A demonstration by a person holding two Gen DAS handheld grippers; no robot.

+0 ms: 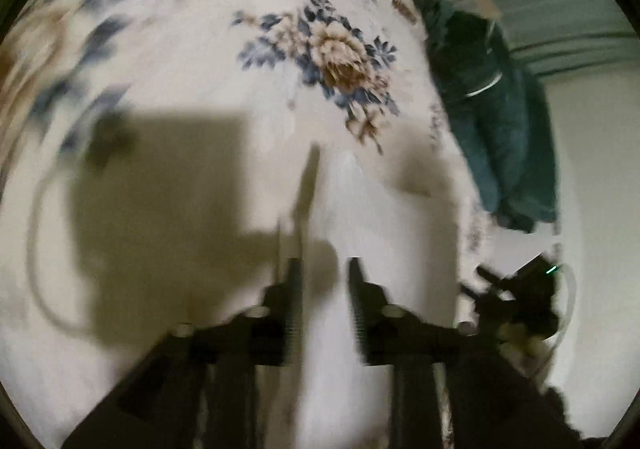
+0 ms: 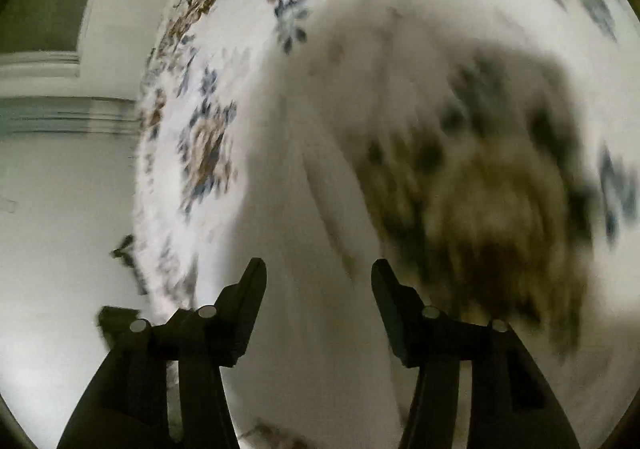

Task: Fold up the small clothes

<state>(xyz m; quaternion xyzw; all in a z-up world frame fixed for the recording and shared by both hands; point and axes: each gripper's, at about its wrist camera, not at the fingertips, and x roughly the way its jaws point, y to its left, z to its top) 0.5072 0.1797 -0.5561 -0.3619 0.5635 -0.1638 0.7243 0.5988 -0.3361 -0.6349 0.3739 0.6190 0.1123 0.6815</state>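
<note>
A white garment (image 1: 360, 209) is being seen spread flat on the flowered bedspread (image 1: 340, 49), directly ahead of both grippers. The left gripper (image 1: 324, 269) is being held over it, fingers narrowly parted, nothing gripped. The right gripper (image 2: 318, 269) is being held with fingers wider, empty. Dark green clothing (image 1: 500, 137) is being left at the bed's edge.

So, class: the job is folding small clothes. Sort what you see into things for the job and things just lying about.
For the job:
- white cloth
- dark green garment
- left gripper, open
- right gripper, open

Just lying about:
- floral sheet
- white cable
- striped wall
</note>
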